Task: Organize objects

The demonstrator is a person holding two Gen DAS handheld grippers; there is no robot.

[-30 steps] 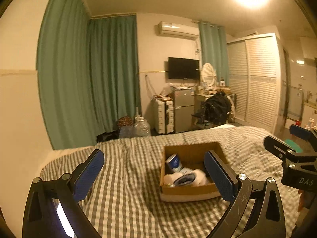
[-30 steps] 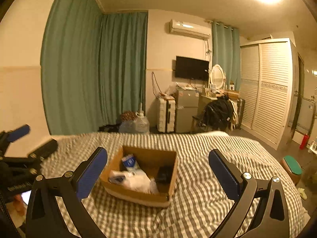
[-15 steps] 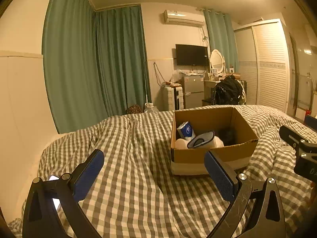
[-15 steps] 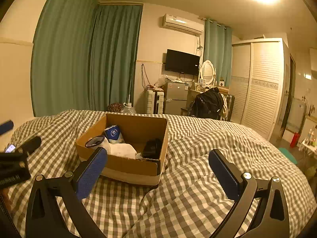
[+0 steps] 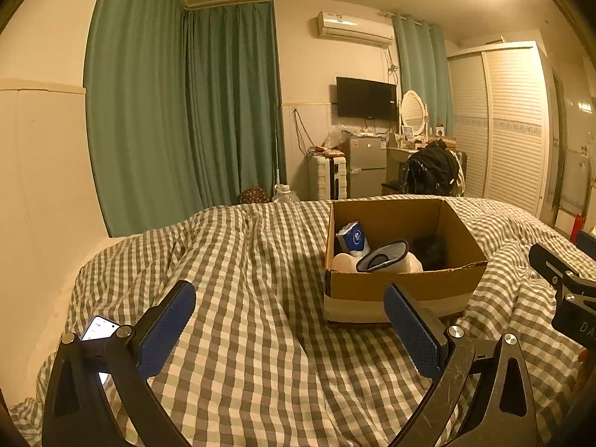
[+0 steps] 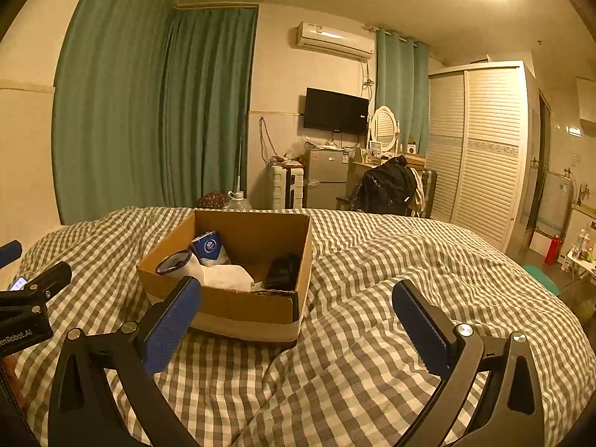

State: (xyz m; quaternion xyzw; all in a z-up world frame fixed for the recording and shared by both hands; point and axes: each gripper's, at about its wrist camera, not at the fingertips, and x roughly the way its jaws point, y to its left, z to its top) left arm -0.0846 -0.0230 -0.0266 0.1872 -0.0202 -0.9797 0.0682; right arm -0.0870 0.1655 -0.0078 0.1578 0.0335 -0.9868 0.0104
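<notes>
We record the following items.

Cardboard box (image 5: 404,287): stands open on the bed (image 5: 260,298), on the grey-and-white checked cover, ahead of both tools. Its base is banded with pale tape.

Contents of the box: a blue-and-white packet (image 5: 353,237) upright near the far left corner; a white bundle (image 6: 227,276) beside it; a tipped, dark-rimmed cup-like item (image 5: 383,256) lying on the bundle; a black object (image 6: 282,270) on the right side, too dark for us to identify.

Left gripper (image 5: 290,329): we hold it above the cover, jaws spread wide, nothing between the blue pads; the box sits just beyond its right pad.

Right gripper (image 6: 298,320): likewise spread wide and empty, the box just beyond its left pad.

Phone (image 5: 97,329): lit screen, lying on the cover behind the left tool's left arm.
</notes>
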